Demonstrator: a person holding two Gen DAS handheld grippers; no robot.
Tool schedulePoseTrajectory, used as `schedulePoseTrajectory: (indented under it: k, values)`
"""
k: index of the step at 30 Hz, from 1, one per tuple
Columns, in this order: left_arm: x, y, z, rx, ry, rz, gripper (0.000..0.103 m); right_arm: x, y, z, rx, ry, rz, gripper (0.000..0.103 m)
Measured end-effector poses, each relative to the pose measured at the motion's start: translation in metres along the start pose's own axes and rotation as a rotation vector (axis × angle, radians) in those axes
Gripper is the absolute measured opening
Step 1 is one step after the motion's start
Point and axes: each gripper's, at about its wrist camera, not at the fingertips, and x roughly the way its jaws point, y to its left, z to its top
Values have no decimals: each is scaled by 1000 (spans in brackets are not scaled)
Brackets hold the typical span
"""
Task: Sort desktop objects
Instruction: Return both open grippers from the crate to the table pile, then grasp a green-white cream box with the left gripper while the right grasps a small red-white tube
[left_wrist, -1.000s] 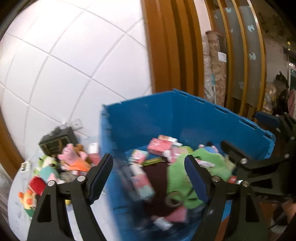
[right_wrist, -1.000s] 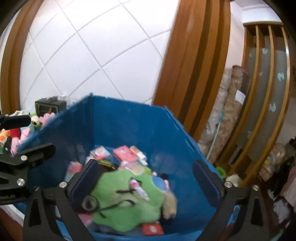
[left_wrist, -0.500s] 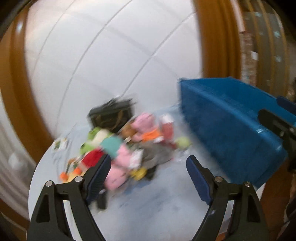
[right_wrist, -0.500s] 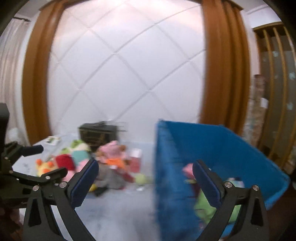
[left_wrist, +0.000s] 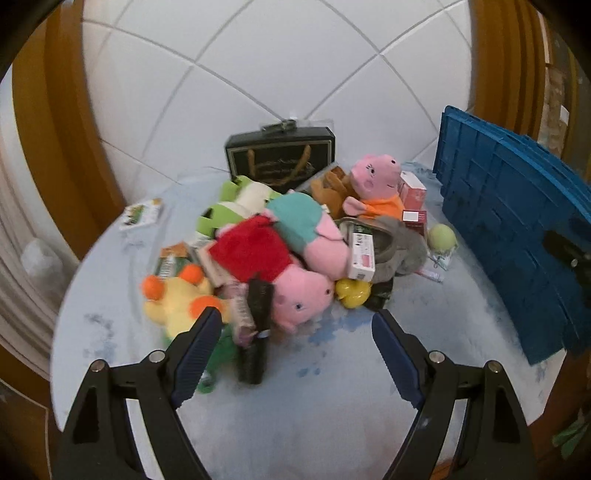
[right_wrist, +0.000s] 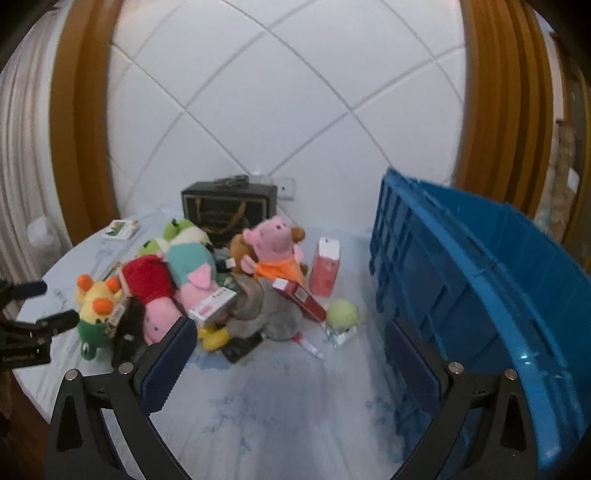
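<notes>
A heap of plush toys and small boxes lies on the round pale table (left_wrist: 332, 413). Nearest my left gripper (left_wrist: 295, 325) is a pink pig in a red dress (left_wrist: 299, 291), with a yellow duck plush (left_wrist: 173, 295) to its left. A second pig in an orange top (left_wrist: 376, 184) sits upright at the back. My left gripper hangs open just short of the heap, nothing between its fingers. My right gripper (right_wrist: 288, 332) is open too, empty, over bare table with the heap (right_wrist: 192, 280) beyond it. The blue crate (right_wrist: 480, 280) stands to its right.
A black gift bag (left_wrist: 280, 155) stands against the white tiled wall behind the heap. A green ball (left_wrist: 441, 236) and a red carton (right_wrist: 325, 271) lie between heap and crate. A small card (left_wrist: 142, 214) lies apart at the left. The table edge curves close below both grippers.
Both grippers swung left from above the crate's inside to the heap on the table and came lower. The crate is now at the right edge. Both stayed open and empty.
</notes>
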Motion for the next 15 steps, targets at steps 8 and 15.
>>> schedulePoseTrajectory:
  k: [8, 15]
  values:
    - [106, -56, 29, -12, 72, -27, 84, 100, -23, -16, -33, 163, 62, 103]
    - [180, -81, 41, -24, 135, -21, 84, 164, -47, -34, -17, 211, 93, 103]
